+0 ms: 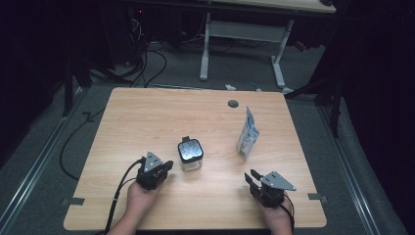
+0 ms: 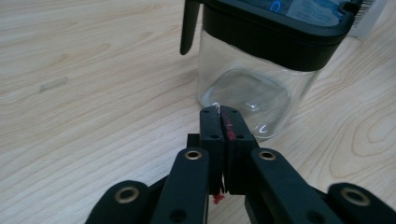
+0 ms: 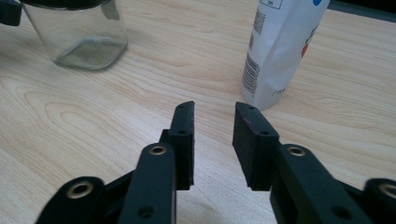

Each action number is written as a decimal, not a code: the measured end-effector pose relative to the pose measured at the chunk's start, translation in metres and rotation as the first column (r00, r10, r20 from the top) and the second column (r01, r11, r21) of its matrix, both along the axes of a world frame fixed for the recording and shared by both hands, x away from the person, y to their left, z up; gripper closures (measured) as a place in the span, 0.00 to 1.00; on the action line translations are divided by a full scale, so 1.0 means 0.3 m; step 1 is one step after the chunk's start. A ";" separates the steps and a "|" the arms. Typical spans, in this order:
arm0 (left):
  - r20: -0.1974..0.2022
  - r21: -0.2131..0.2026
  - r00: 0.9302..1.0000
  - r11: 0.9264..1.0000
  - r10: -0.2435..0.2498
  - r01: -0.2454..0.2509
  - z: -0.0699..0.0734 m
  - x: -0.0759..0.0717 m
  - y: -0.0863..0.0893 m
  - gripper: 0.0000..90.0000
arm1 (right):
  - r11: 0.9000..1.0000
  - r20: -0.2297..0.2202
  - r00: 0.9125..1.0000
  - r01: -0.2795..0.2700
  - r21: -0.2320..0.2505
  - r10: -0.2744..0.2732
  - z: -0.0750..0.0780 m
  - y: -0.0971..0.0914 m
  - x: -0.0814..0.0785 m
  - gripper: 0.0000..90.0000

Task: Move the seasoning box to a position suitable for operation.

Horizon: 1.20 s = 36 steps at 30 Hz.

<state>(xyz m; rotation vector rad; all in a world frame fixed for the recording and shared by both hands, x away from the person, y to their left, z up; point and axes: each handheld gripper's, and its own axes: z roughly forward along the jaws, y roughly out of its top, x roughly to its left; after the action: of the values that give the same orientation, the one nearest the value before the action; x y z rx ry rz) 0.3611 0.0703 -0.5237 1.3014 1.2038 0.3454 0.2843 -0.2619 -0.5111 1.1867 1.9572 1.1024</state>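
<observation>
While both hands rest at the table's [image 1: 147,112] near edge, the left gripper [image 1: 169,166] has its jaws pressed together on nothing, tips just short of the lidded glass jar [image 1: 190,154]. The right gripper [image 1: 251,177] stands partly open and empty, pointing toward the white upright pouch [image 1: 247,134] farther back on the right.

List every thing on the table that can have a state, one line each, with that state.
Glass jar: upright, black lid on, nothing visible inside.
White pouch: standing upright, apart from the jar; whether sealed, cannot tell.
Left gripper: jaws shut together, nothing between them, just short of the jar.
Right gripper: jaws apart, nothing between them, pointing toward the pouch.
</observation>
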 end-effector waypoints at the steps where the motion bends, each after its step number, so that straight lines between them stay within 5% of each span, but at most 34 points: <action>1: -0.001 0.004 1.000 1.000 -0.002 0.002 -0.001 0.000 -0.007 0.99 | 1.000 -0.001 1.000 -0.002 0.006 0.002 0.000 -0.003 -0.001 0.83; 8: -0.013 0.001 1.000 1.000 -0.008 0.008 0.000 0.000 -0.048 1.00 | 1.000 -0.013 1.000 0.012 0.008 -0.012 -0.001 -0.021 0.014 0.93; 23: -0.001 0.006 0.999 0.999 -0.048 0.048 0.005 -0.013 -0.110 1.00 | 1.000 -0.016 1.000 0.022 0.013 -0.022 -0.002 -0.029 0.015 0.93; 27: 0.001 -0.053 0.999 0.998 -0.039 0.039 0.010 -0.008 -0.161 1.00 | 1.000 -0.021 1.000 0.023 0.011 -0.023 -0.003 -0.028 0.013 0.93; 28: -0.003 -0.007 0.998 0.998 -0.067 0.067 0.006 -0.007 -0.158 1.00 | 1.000 -0.020 1.000 0.022 0.012 -0.021 -0.005 -0.028 0.013 0.93; 36: 0.008 0.009 0.997 0.997 -0.079 0.079 0.003 -0.012 -0.169 0.98 | 1.000 -0.032 0.999 0.011 0.009 -0.011 -0.014 -0.026 0.016 0.93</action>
<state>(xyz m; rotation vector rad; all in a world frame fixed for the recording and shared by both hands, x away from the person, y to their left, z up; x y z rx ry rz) 0.3575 0.0196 -0.5227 1.3505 1.1418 0.2987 0.2890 -0.2696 -0.5153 1.2255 1.9692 1.0939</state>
